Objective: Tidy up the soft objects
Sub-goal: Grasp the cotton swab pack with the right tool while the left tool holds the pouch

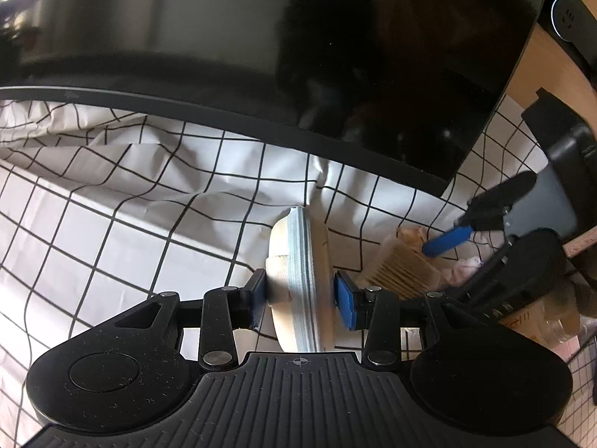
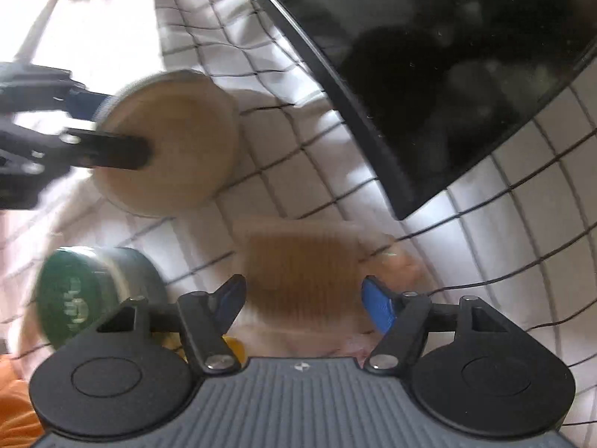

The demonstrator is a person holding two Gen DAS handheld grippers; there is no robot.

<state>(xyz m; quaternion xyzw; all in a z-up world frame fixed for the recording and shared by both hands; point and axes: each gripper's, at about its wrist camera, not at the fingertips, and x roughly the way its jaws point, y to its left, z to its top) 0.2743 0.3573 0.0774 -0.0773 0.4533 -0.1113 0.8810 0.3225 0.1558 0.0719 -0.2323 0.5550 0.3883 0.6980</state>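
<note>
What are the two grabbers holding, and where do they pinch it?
The left gripper pinches a round beige zippered pouch across its two flat faces. The right gripper is open above a ribbed tan cloth, holding nothing.

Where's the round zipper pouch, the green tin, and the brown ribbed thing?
round zipper pouch (image 1: 298, 280): left wrist view, on its zipper edge.
green tin (image 2: 74, 298): right wrist view, on its lid.
brown ribbed thing (image 2: 302, 280): right wrist view, on its ribbed middle.

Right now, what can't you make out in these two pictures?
- Left wrist view: the round zip pouch base is hidden behind the left gripper body.
- Right wrist view: motion blur smears the ribbed tan item ahead of the right gripper.
- Right wrist view: the green tin label is blurred.
</note>
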